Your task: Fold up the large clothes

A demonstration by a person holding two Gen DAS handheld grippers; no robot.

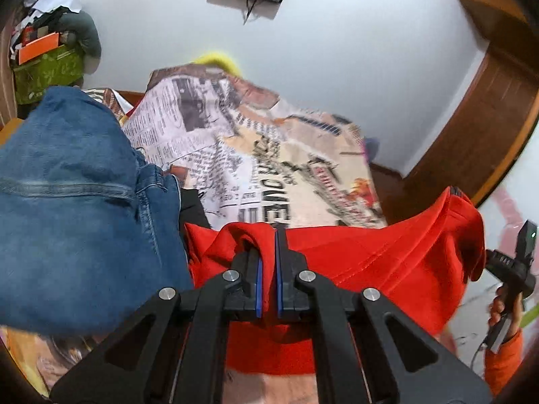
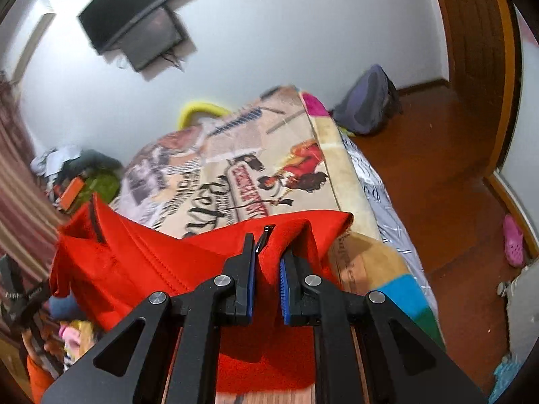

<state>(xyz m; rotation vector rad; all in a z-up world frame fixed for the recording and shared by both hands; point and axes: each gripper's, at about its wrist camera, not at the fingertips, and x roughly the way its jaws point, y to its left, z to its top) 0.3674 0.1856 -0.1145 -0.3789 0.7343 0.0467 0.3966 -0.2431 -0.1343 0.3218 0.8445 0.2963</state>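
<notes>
Both black grippers tilt downward, the left gripper (image 1: 268, 235) and right gripper (image 2: 269, 239) each pinching the bright red fabric garment (image 1: 370, 262), stretched between them above the newspaper-print bedspread (image 1: 269, 155); beside the bedspread, wooden floor (image 2: 438, 168).

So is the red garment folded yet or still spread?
Spread, not folded: the red garment hangs stretched between the left hand-held gripper and right hand-held gripper.
</notes>
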